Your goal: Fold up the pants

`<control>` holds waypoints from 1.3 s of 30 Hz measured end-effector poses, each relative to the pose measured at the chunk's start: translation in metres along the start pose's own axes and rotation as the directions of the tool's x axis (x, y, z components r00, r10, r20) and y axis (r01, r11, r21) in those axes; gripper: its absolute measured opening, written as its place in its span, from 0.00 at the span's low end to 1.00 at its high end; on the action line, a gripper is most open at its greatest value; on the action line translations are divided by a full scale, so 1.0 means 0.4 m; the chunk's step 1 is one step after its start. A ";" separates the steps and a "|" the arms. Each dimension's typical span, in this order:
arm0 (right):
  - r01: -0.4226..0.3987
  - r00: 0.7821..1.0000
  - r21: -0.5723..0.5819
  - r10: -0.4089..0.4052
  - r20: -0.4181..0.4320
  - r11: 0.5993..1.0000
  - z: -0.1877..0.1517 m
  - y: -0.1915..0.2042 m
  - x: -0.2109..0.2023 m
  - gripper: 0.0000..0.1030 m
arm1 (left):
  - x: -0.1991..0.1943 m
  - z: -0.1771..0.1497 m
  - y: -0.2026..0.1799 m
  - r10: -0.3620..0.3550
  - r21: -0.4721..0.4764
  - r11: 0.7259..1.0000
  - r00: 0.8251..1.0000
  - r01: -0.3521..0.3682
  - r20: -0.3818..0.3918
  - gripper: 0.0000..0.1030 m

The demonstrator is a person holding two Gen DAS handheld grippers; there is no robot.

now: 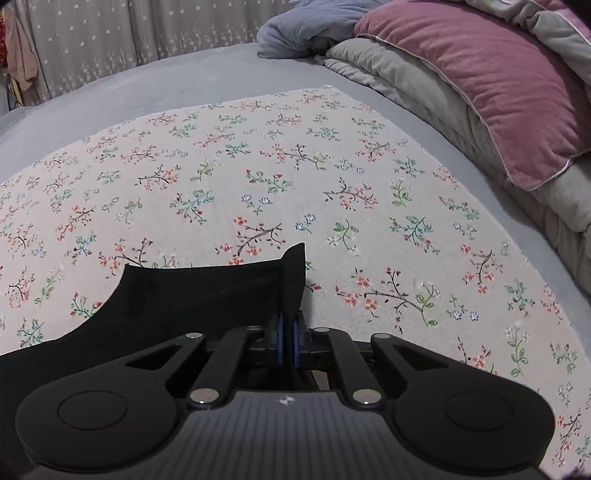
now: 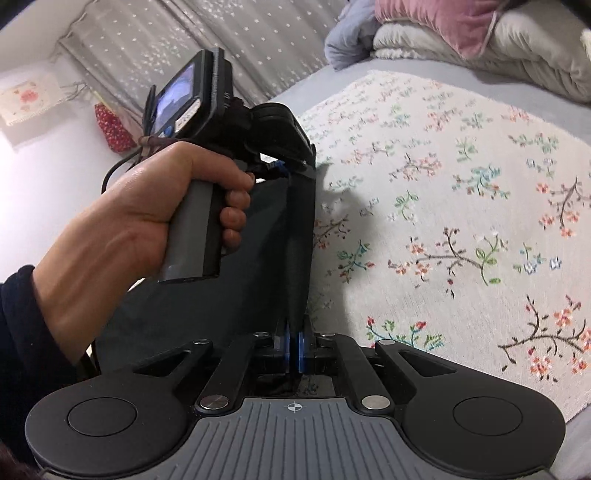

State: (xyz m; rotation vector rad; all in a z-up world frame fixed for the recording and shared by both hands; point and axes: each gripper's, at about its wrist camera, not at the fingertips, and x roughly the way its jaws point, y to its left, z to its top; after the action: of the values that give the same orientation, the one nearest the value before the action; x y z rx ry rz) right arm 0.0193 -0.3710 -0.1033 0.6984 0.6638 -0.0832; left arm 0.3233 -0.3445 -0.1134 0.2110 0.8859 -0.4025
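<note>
The black pants [image 1: 192, 295] hang over a floral cloth [image 1: 332, 177] spread on the bed. My left gripper [image 1: 289, 332] is shut on a raised edge of the pants, whose corner sticks up above the blue pads. In the right wrist view, my right gripper [image 2: 294, 347] is shut on the same black pants [image 2: 299, 240], a taut strip of fabric running from it up to the left gripper [image 2: 284, 168], which a hand [image 2: 147, 214] holds by its grey handle. Most of the pants lie below and left of both grippers, hidden by the tools.
A pink pillow [image 1: 480, 85] lies on folded grey bedding [image 1: 406, 92] at the far right, with a blue-grey blanket [image 1: 306, 29] behind. A patterned curtain [image 1: 129, 37] hangs beyond the bed. A dark sleeve [image 2: 22, 332] fills the lower left of the right wrist view.
</note>
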 end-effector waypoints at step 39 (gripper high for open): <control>-0.168 0.963 -0.496 0.248 0.100 0.852 -0.065 0.528 0.108 0.03 | -0.323 -0.061 0.684 -0.212 -0.299 0.916 0.955 0.267 0.205 0.00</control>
State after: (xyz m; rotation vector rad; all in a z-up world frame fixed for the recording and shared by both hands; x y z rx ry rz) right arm 0.0996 -0.1858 -0.0237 0.2685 0.4217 0.2232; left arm 0.3492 -0.0559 -0.0232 -0.2370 0.7989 -0.4891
